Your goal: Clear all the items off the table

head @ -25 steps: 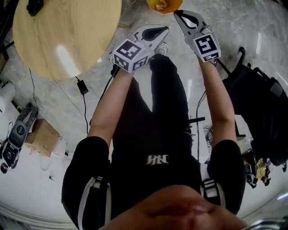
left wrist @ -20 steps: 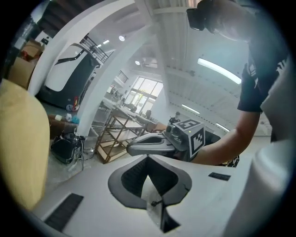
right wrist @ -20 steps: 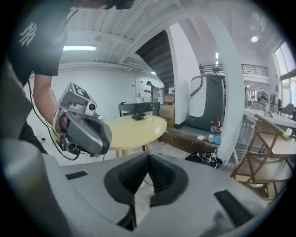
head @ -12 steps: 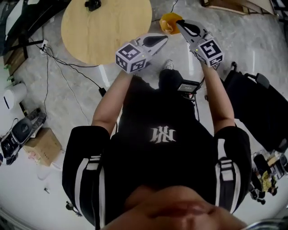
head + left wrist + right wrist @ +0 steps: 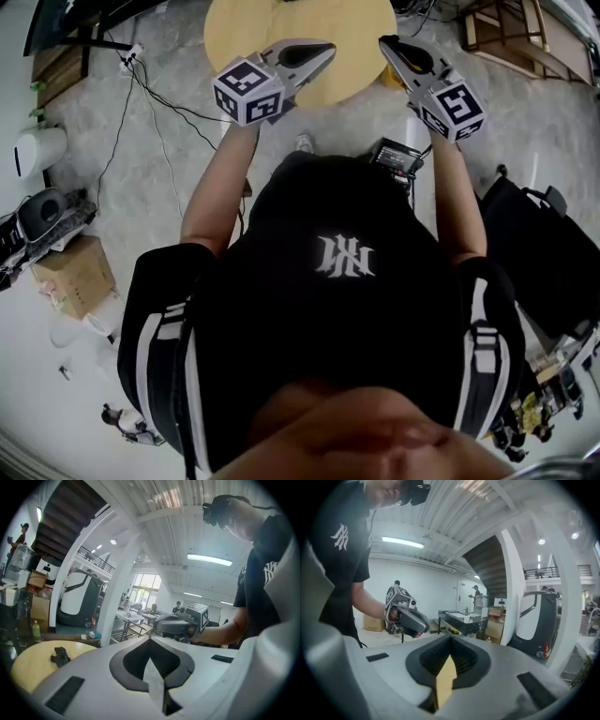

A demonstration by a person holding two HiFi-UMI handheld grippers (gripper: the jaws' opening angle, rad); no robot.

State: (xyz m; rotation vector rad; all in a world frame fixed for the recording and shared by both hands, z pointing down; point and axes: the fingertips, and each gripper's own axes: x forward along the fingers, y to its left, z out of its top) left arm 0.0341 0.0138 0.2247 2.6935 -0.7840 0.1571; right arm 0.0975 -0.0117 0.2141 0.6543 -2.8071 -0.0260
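Note:
The round wooden table point(image 5: 352, 37) lies at the top of the head view, beyond both grippers. In the left gripper view its top point(image 5: 33, 660) carries a small black item point(image 5: 60, 656). My left gripper point(image 5: 330, 47) is held in the air near the table's near edge, shut and with nothing in it point(image 5: 151, 641). The right gripper point(image 5: 384, 41) is held level beside it, also shut and with nothing between its jaws point(image 5: 450, 656). Each gripper shows in the other's view: the right one point(image 5: 173, 626) and the left one point(image 5: 410, 618).
A black device point(image 5: 396, 155) lies on the floor by the person's feet. Cables point(image 5: 150, 103) run across the floor at left, near a cardboard box point(image 5: 70, 272) and a white cylinder point(image 5: 37, 150). Black gear point(image 5: 544, 253) stands at right, a wooden frame point(image 5: 497, 28) at top right.
Both grippers have risen together, still shut. The table has shifted from the upper left to the top centre of the head view. The orange object by the right gripper is out of sight.

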